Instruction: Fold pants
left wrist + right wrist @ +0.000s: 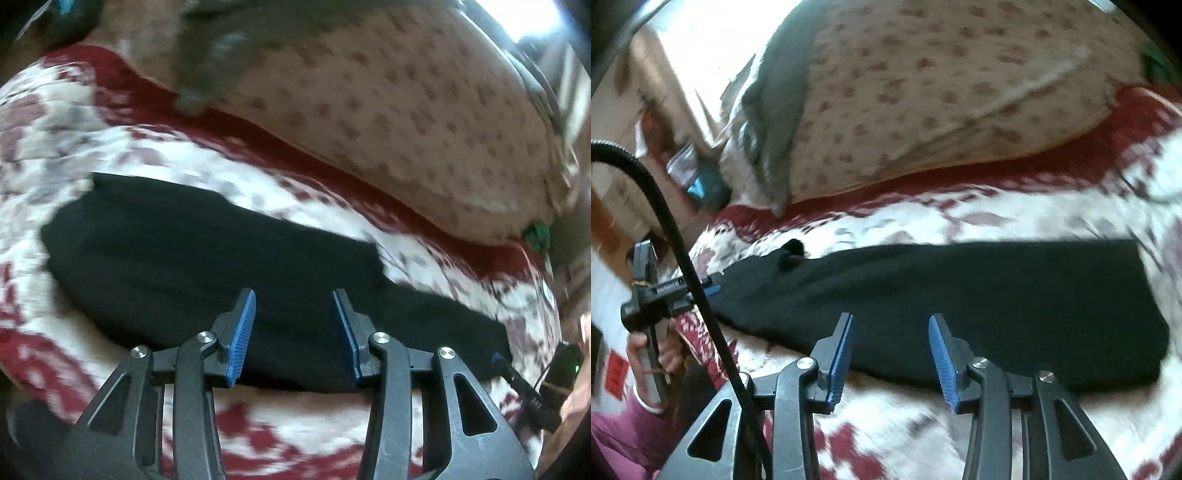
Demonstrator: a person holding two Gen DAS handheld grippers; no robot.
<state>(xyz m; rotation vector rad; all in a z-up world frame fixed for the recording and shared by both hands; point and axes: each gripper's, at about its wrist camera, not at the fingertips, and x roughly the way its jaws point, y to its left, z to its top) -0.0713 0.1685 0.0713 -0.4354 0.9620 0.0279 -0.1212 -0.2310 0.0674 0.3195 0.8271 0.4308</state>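
The black pants (221,266) lie folded lengthwise as a long band on the red-and-white patterned bedspread (55,147). My left gripper (293,295) is open and empty, its blue pads over the near edge of the pants. In the right wrist view the pants (979,295) stretch across the bedspread (886,424). My right gripper (892,321) is open and empty just above their near edge. The left gripper (713,288) shows at the pants' left end, held in a hand. The right gripper (496,358) shows at the pants' right end.
A beige spotted pillow or quilt (388,110) lies behind the pants along the far side, also in the right wrist view (942,92). A grey cloth (779,129) lies on it. A black cable (683,258) hangs at the left.
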